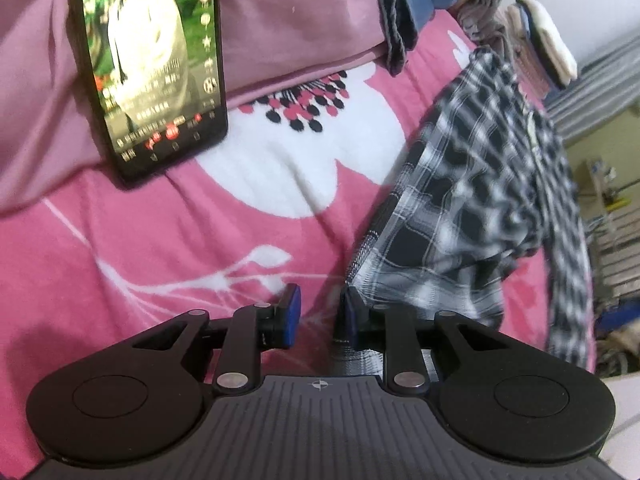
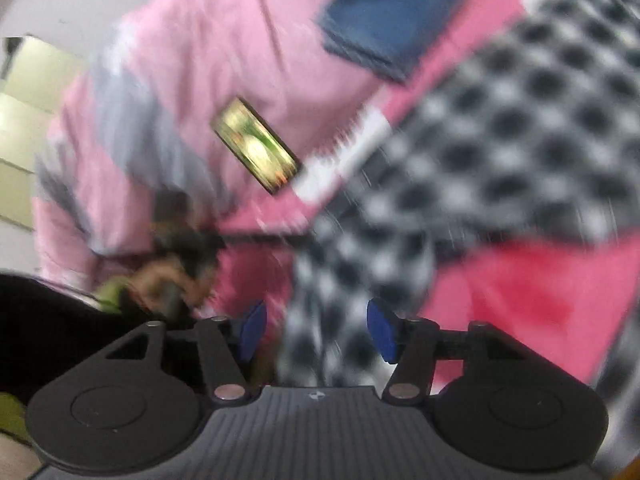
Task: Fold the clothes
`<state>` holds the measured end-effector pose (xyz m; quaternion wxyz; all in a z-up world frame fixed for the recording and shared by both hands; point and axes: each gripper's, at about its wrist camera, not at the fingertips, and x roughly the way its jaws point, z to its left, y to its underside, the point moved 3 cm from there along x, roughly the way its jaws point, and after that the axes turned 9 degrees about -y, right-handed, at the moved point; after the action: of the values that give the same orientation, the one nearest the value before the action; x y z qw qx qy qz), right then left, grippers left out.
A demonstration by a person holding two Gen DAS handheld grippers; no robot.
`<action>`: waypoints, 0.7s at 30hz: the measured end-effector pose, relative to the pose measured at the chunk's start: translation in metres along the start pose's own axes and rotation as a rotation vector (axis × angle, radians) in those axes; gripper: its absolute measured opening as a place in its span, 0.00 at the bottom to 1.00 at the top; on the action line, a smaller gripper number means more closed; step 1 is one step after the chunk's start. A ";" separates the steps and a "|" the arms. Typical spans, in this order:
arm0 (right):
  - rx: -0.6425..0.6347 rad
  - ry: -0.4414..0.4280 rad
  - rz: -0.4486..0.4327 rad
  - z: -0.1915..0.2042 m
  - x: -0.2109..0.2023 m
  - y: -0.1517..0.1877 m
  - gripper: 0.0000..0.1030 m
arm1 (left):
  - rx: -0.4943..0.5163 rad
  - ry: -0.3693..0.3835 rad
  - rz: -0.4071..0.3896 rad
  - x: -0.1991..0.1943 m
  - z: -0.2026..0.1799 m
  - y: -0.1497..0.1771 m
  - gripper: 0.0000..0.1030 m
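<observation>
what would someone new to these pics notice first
Most striking is the black-and-white plaid shirt, lifted off the pink floral bedsheet on the right side of the left wrist view, its edge draped over one finger of the open left gripper. Next is the lit black smartphone propped at the upper left against a mauve quilt. The right wrist view is blurred; plaid cloth hangs between the open right gripper's fingers.

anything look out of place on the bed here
A phone with its screen lit stands propped against the pink quilt on the bed, an odd thing amid the laundry. The checked shirt hangs rumpled off the left gripper, whose pads stand apart. The right wrist view is heavily blurred.
</observation>
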<state>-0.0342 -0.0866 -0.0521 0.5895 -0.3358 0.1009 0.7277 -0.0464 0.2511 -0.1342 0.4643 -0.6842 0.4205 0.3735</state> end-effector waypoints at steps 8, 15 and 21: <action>0.282 0.019 -0.295 -0.058 0.033 0.065 0.49 | 0.219 -0.194 -0.126 -0.032 -0.032 -0.010 0.22; 0.235 0.033 -0.338 -0.066 0.059 0.060 0.41 | 0.332 -0.194 -0.175 -0.032 -0.067 -0.012 0.22; 0.241 0.006 -0.343 -0.067 0.066 0.060 0.23 | 0.383 -0.183 -0.105 0.004 -0.082 0.009 0.22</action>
<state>-0.0703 -0.0876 -0.1579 0.7405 -0.2772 0.1303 0.5982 -0.0431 0.1702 -0.1173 0.6408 -0.5677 0.4039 0.3224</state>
